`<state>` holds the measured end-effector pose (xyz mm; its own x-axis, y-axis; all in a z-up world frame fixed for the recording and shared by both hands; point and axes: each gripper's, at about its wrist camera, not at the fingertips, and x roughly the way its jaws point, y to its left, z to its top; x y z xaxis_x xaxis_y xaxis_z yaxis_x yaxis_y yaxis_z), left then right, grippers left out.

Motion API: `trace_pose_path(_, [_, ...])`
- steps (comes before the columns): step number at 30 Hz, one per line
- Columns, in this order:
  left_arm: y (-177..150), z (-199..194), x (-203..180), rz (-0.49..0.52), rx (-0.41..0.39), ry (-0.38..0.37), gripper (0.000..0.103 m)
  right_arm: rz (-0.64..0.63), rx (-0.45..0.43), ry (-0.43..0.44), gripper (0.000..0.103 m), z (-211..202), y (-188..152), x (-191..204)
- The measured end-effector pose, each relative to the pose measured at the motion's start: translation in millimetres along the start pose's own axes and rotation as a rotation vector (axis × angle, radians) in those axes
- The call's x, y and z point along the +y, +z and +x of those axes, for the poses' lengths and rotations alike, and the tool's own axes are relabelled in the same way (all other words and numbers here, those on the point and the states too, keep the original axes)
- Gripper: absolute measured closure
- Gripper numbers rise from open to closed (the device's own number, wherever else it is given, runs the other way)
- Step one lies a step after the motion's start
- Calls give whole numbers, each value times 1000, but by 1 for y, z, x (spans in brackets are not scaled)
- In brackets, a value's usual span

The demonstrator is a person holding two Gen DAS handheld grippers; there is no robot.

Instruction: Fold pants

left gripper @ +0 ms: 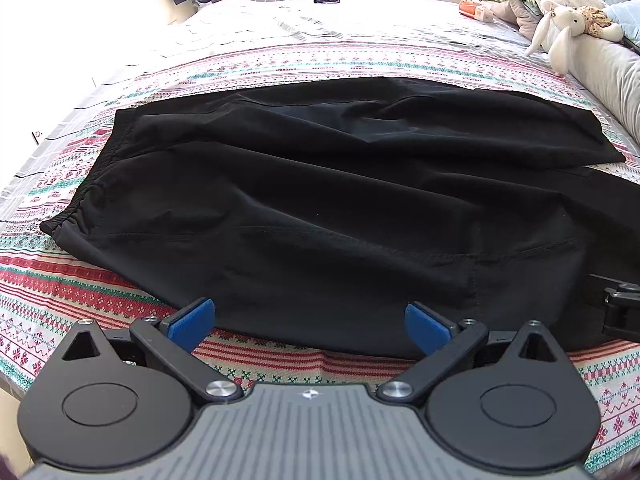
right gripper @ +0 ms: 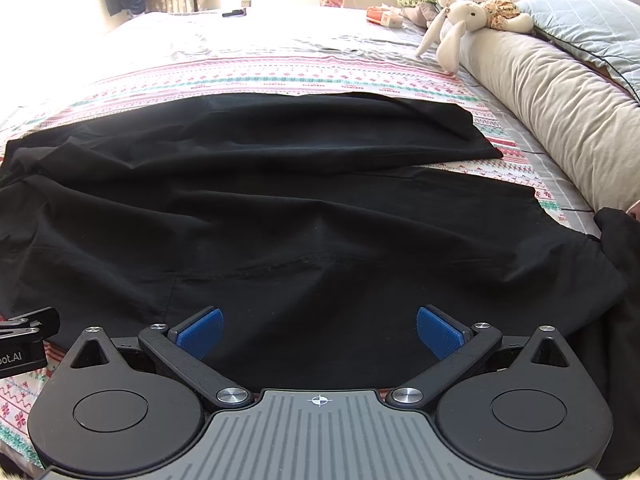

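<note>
The pants (left gripper: 320, 200) lie spread flat on the bed (left gripper: 120, 300), waistband at the left, the two legs running right, the far leg ending short of the near one with a strip of bedspread showing between their ends. No fold looks made yet, so the step in hand seems to be the approach for the first grab along the near edge. The left gripper (left gripper: 310, 324) hovers at that near edge, jaws wide and holding nothing; the right gripper (right gripper: 319, 332) hovers over the near leg further right, jaws likewise wide and empty. The next move likely calls for each to drop, pinch the near hem line, and carry it over to the far edge so leg meets leg. Beyond the pants the bedspread is open far and left. On the right a long bolster (right gripper: 540, 112) lies close to the leg ends, with a toy rabbit (right gripper: 460, 20) at its far end.
</note>
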<state>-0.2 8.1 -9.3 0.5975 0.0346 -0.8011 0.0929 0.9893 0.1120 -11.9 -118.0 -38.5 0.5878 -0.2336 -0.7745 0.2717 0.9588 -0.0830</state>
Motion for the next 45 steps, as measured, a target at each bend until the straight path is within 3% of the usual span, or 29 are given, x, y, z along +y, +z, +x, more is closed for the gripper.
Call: trace_pose_path(45, [3, 0, 8, -1, 3, 9, 0, -8, 13, -6, 0, 6, -2, 1])
